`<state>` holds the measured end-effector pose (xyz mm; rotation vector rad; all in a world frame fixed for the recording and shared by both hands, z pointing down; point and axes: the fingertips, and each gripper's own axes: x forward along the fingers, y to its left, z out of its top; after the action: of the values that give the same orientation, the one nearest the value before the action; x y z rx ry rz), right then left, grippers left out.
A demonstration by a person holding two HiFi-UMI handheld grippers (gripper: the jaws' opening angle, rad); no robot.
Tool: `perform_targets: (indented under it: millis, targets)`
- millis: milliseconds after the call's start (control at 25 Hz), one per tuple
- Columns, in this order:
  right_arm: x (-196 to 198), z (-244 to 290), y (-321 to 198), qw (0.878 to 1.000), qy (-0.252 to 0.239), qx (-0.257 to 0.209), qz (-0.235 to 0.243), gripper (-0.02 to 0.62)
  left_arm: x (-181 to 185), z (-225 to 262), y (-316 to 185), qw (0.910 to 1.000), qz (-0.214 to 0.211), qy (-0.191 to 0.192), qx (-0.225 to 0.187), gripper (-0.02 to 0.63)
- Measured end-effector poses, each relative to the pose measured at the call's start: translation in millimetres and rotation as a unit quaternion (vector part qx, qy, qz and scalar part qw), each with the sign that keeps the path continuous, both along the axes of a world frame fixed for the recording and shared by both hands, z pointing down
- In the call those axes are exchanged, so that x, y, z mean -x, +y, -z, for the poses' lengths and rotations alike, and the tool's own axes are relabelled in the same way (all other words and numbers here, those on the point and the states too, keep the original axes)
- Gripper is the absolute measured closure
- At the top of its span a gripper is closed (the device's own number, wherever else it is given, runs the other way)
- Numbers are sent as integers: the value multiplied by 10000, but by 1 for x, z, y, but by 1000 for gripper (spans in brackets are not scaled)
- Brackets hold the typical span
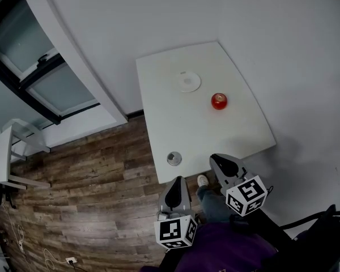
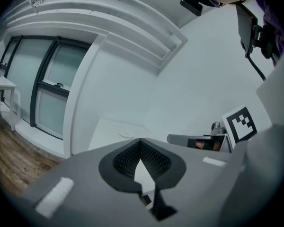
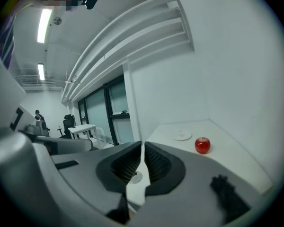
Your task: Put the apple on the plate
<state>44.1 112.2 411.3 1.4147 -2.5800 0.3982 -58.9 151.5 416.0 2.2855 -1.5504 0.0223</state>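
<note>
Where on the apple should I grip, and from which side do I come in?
Grip the apple across its widest middle, probably coming from the near edge of the table with the right tongs. It stands upright and alone, bare table all round; the plate lies beyond, to its left.

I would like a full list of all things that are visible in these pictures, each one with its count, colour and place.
table: one, white, in the corner against the wall
plate: one, white, far part of the table
apple: one, red, on the table, right of the plate and apart from it
small round object: one, grey, near left edge of the table; what it is I cannot tell
floor: wood, brown, left of the table
window: dark frame, left wall
side table: one, white, far left
shoe: one, white, under the table edge
left tongs: shut, empty
right tongs: shut, empty
</note>
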Motion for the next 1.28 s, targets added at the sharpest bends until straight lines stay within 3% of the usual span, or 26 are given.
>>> perform_targets:
  millis: [840, 1280]
  targets:
    - [-49, -6, -153, 9995, 44, 89, 295, 581, -55, 2, -149, 9997, 85, -213, 117, 600]
    - [-71, -25, -199, 9995, 118, 245, 173, 581, -66, -12, -191, 9990, 154, -299, 295, 600]
